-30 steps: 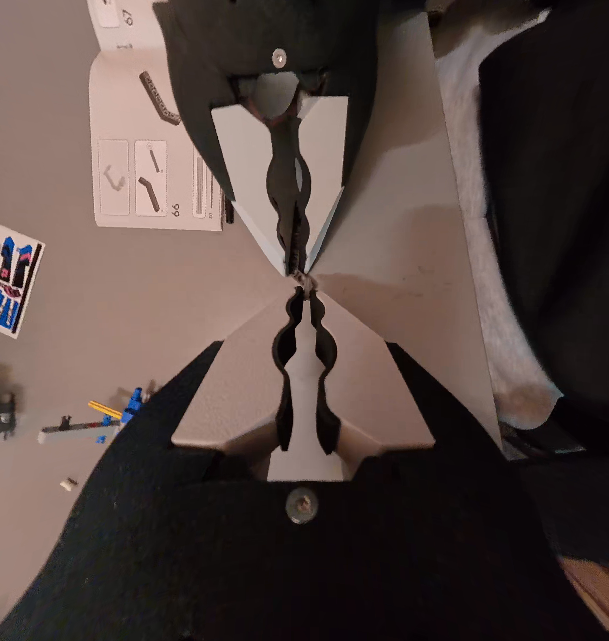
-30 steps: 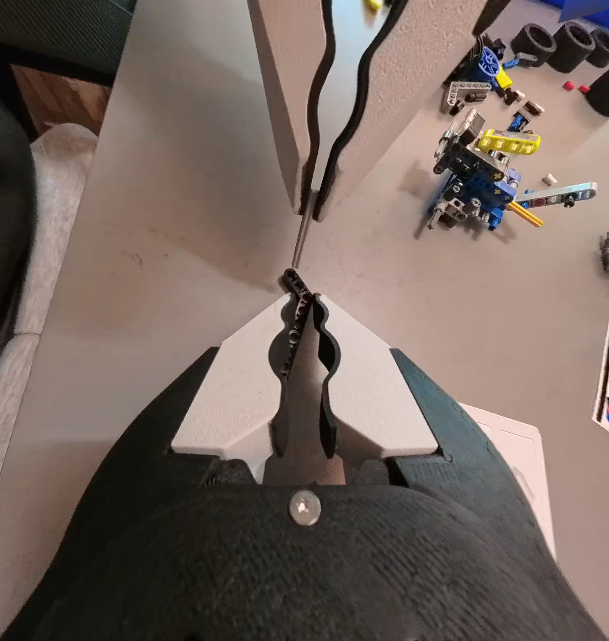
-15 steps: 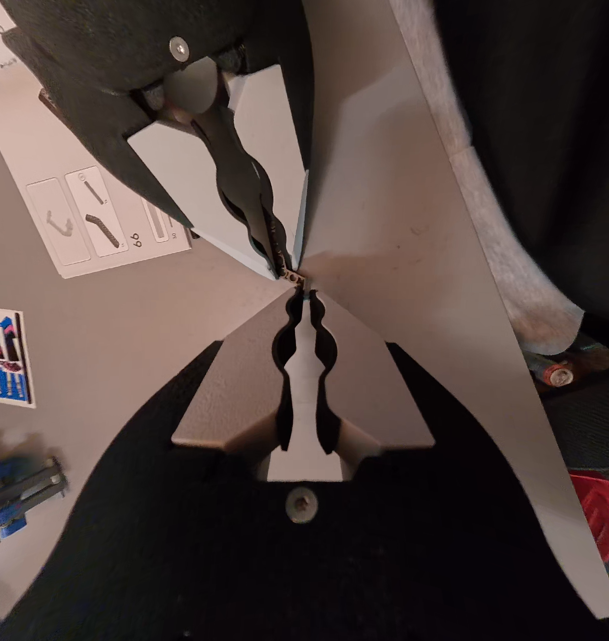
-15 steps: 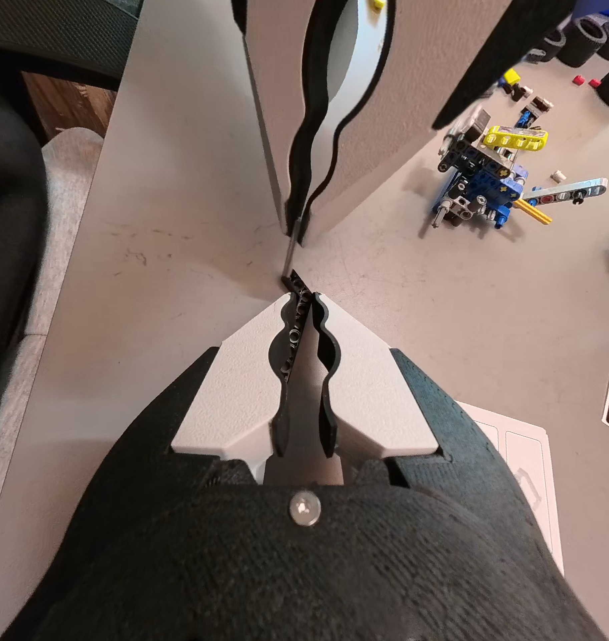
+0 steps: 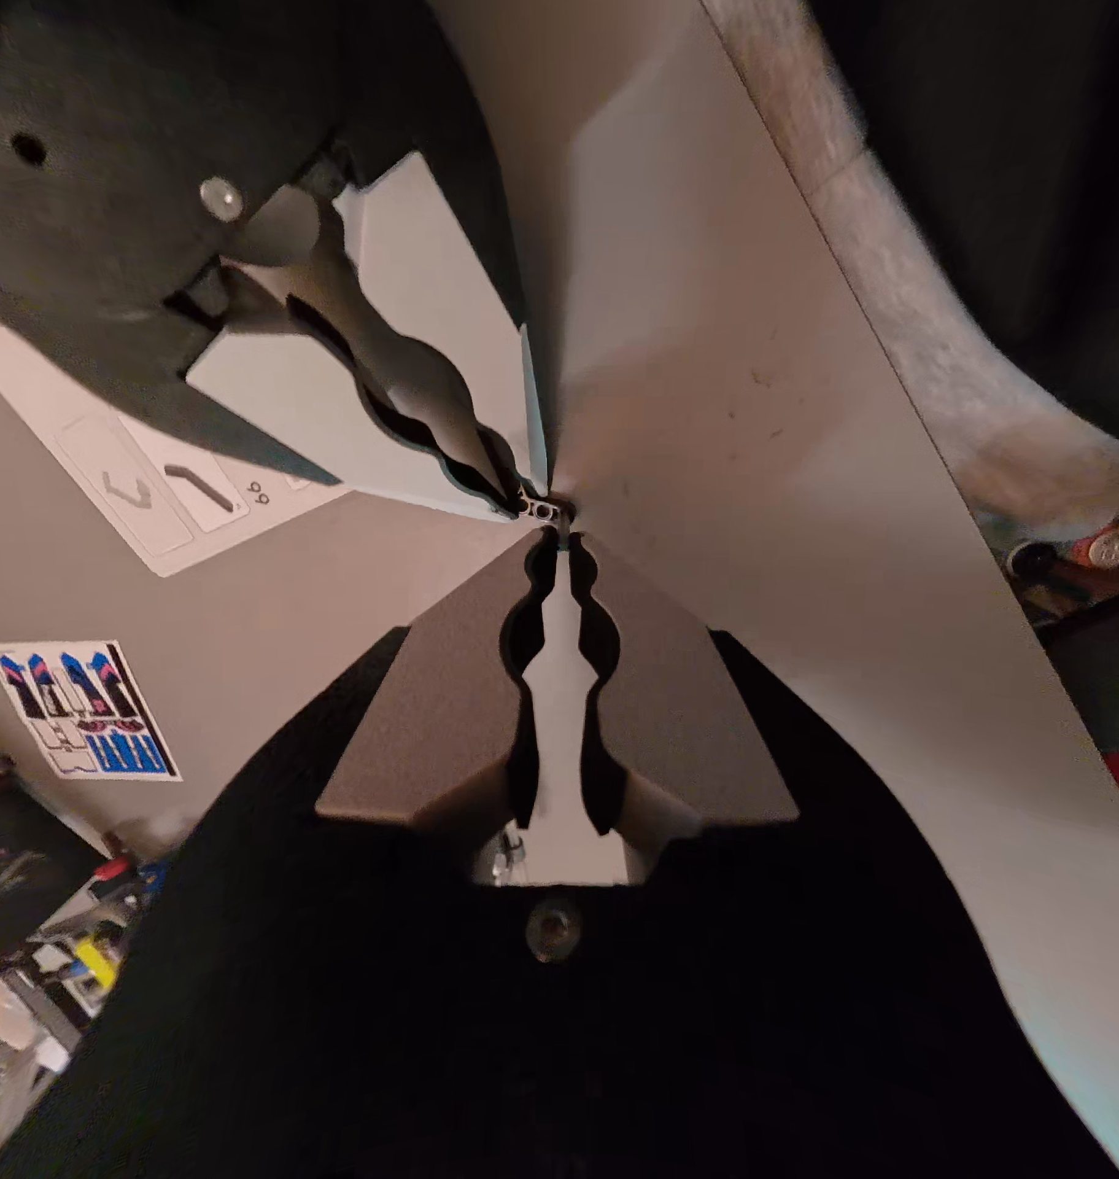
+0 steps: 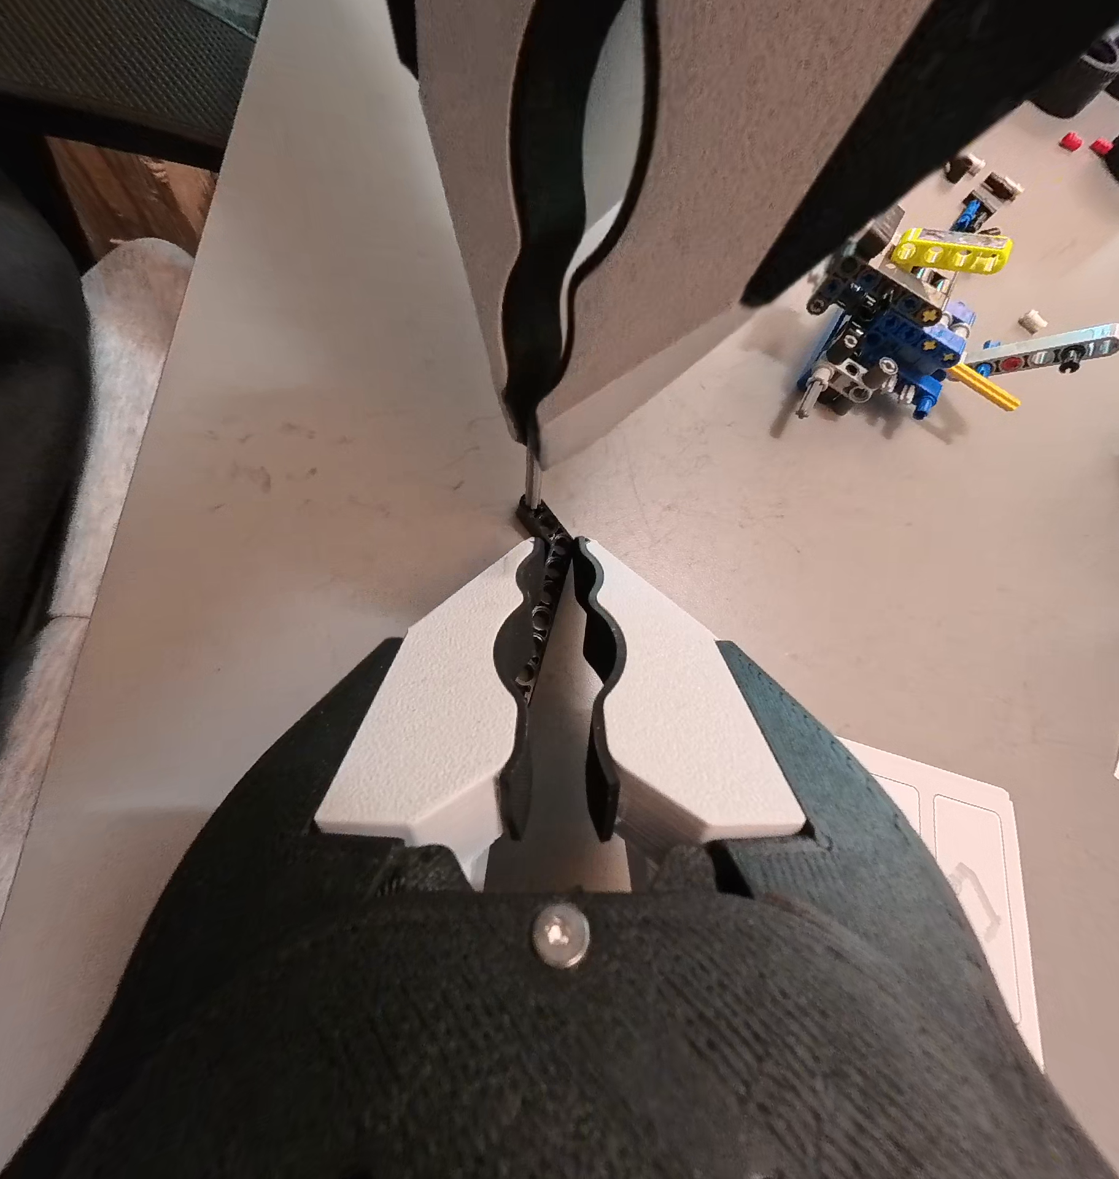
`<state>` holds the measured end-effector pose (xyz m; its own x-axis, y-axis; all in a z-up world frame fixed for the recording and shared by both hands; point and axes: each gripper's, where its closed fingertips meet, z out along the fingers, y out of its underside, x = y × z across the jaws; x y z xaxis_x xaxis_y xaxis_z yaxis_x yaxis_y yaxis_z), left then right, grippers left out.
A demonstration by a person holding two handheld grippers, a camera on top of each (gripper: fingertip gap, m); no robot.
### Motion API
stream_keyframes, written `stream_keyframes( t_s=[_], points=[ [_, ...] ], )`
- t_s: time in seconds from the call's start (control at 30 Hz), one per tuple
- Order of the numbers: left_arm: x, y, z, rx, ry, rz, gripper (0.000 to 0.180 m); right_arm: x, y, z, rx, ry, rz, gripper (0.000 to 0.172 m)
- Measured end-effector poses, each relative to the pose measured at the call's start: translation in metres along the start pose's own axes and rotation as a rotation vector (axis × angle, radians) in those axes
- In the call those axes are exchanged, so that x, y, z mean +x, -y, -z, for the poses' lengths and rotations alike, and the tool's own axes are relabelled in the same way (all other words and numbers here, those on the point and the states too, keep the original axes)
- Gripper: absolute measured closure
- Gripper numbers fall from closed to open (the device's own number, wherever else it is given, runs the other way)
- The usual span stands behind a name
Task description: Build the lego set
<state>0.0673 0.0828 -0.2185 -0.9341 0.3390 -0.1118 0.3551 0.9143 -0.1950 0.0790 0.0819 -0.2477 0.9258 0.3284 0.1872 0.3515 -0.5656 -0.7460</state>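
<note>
Right gripper [image 6: 560, 542] — jaws nearly closed, pads pressed on one black holed beam [image 6: 539, 510]; the beam's bent tip juts out at 11 o'clock, over the grey table [image 6: 767, 542]. Left gripper [image 5: 562, 542], entering the right wrist view from 12 o'clock, is clamped on one thin grey axle [image 6: 531, 472], whose free end meets the beam's end hole.

Handling, as a judgement: both parts look light, stiff, smooth plastic. The beam is best pinched across its flat faces near mid-length; the axle, slender and apt to pivot, near the end away from the hole.

Count: one beam, one axle, two grippers. At 2 o'clock stands one blue-and-yellow brick assembly [image 6: 894, 332] — a few loose bits lie beside it. One booklet [image 5: 161, 497] at 10 o'clock and one sticker sheet [image 5: 78, 708] at 8 o'clock lie in the left wrist view.
</note>
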Motion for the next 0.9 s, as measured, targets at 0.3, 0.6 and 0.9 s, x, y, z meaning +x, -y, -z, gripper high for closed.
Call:
stream_keyframes(
  t_s=[0.3, 0.6, 0.9],
  points=[
    [-0.0040, 0.0027, -0.0018, 0.196, -0.116, 0.181, 0.180, -0.0001, -0.0001, 0.0002, 0.000, 0.002, -0.002, 0.164],
    [-0.0030, 0.0021, -0.0027, 0.377, -0.041, 0.247, 0.180, -0.0004, -0.0002, 0.0005, 0.000, 0.003, -0.003, 0.165],
    [-0.0021, 0.0028, -0.0027, 0.454, 0.055, 0.302, 0.180, -0.0006, -0.0002, 0.0007, 0.000, 0.012, -0.012, 0.165]
  ],
)
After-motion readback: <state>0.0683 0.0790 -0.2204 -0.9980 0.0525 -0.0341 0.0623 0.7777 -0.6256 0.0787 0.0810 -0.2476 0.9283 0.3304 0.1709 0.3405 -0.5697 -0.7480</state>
